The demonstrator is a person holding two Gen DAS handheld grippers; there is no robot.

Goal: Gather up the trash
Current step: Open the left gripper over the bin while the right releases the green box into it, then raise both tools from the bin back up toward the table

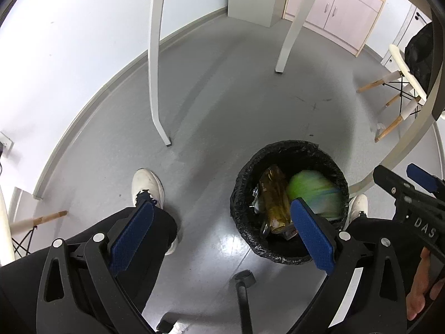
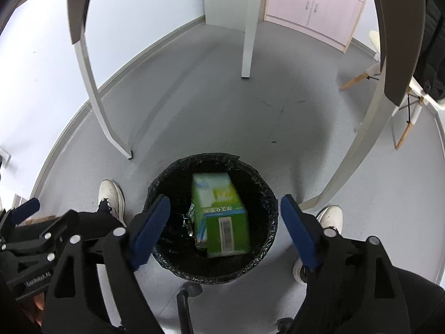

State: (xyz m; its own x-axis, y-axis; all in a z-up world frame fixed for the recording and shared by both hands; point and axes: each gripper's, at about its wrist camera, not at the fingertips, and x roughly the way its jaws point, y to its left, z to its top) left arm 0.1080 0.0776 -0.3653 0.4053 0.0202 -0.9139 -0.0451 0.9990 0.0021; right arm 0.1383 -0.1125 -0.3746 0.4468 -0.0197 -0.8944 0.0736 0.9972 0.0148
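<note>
A round bin with a black liner [image 1: 244, 194] [image 2: 267, 192] stands on the grey floor under the table. A green carton [image 2: 221, 214] is inside its mouth, blurred, free of both grippers; it shows as a green blur in the left wrist view [image 1: 314, 192]. A yellow-brown wrapper [image 1: 275, 194] lies in the bin beside it. My right gripper [image 2: 225, 222] is open directly above the bin, with the carton below and between its fingers. My left gripper [image 1: 222, 233] is open and empty, to the left of the bin over the floor. The right gripper also shows in the left wrist view [image 1: 408, 189].
White table legs [image 1: 155, 64] [image 2: 247, 27] stand around the bin. The person's white shoes [image 1: 147, 186] [image 2: 111, 197] flank it. An office chair base [image 1: 244, 292] lies near. A wooden-legged chair [image 1: 400, 89] and pink cabinets [image 1: 339, 8] are at the right back.
</note>
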